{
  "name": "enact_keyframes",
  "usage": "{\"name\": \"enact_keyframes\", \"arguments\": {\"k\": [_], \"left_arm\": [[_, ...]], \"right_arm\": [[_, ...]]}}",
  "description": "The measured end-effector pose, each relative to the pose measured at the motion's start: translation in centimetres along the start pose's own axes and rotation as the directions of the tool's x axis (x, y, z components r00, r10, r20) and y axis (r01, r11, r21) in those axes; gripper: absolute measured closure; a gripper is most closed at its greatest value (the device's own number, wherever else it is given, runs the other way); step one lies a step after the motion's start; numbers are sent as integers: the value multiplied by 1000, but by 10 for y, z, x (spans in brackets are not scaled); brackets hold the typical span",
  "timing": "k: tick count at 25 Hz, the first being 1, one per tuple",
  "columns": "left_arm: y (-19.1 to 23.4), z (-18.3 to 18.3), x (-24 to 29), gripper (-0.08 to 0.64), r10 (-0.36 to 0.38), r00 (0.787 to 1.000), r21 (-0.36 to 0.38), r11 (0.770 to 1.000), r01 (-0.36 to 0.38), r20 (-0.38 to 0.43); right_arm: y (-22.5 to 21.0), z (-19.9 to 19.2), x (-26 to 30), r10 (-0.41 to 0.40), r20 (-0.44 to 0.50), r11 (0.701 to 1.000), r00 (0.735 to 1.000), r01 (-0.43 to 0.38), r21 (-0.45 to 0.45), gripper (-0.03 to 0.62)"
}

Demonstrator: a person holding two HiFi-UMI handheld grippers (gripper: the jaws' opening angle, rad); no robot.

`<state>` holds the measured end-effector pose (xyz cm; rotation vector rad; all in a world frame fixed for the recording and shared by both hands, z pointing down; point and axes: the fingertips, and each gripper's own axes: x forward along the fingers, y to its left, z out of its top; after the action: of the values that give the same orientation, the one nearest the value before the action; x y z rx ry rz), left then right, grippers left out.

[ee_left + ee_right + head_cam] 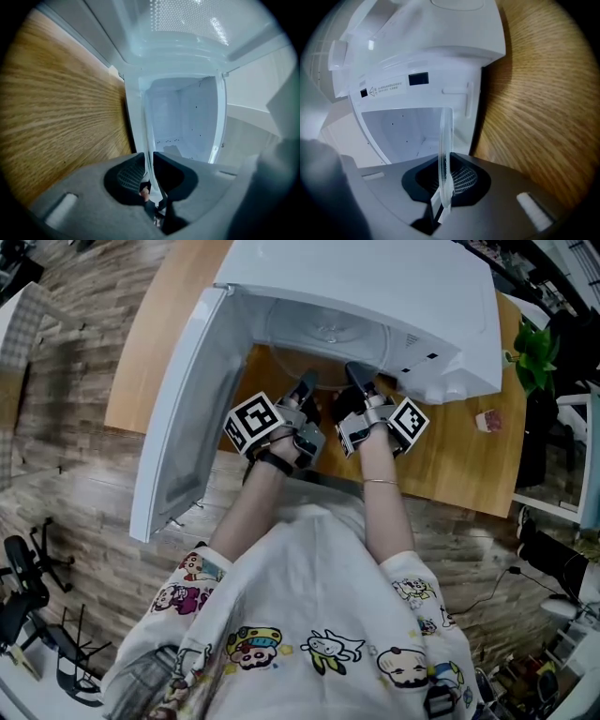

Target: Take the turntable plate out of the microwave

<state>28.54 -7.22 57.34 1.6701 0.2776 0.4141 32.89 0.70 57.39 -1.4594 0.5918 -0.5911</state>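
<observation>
The white microwave [375,287] stands on a wooden table with its door [187,409] swung wide to the left. The clear glass turntable plate [321,364] shows at the mouth of the cavity. My left gripper [305,388] reaches in at the plate's left rim and my right gripper [360,379] at its right rim. In the left gripper view the plate's edge [149,136] stands upright between the jaws of that gripper [149,161], which close on it. In the right gripper view the rim [446,136] runs between the jaws of that gripper [446,177], against the ribbed pad.
The wooden table [459,460] runs on to the right of the microwave, with a small pink object [488,420] on it. A green plant [534,352] stands past the table's right edge. The open door blocks the left side. A black chair base [28,577] sits on the floor at lower left.
</observation>
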Motion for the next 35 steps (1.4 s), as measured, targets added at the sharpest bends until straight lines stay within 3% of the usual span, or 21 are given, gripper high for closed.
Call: {"name": "enact_keyframes", "arguments": {"k": [11, 35], "left_arm": [[-8, 9, -5, 534, -19, 999, -27, 999, 20, 34], [-38, -4, -46, 534, -4, 1000, -46, 999, 5, 11]], "right_arm": [[9, -11, -7, 11, -13, 1000, 1000, -11, 23, 561], [40, -42, -38, -5, -8, 999, 1000, 5, 54, 560]]}}
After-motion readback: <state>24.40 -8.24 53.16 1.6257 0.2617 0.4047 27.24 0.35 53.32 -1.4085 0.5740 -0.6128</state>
